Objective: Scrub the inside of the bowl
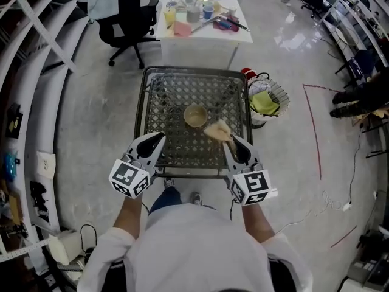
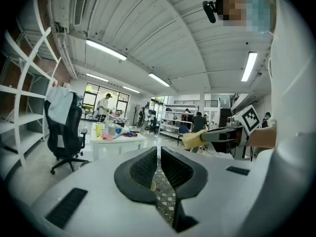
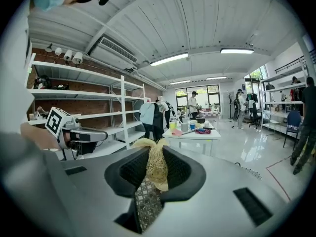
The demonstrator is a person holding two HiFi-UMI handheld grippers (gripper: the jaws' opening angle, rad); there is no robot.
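Approach step, bowl (image 1: 195, 115) untouched on mesh bench (image 1: 148, 105). Right gripper (image 1: 229, 141) jaws clamp fibrous scrubber (image 1: 217, 130); left gripper (image 1: 160, 137) jaws shut, empty. Next: lower scrubber into bowl.

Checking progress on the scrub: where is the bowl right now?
In the head view, the bowl sits near the middle of the mesh table, just left of the yellow scrubber gripped by the right tongs.
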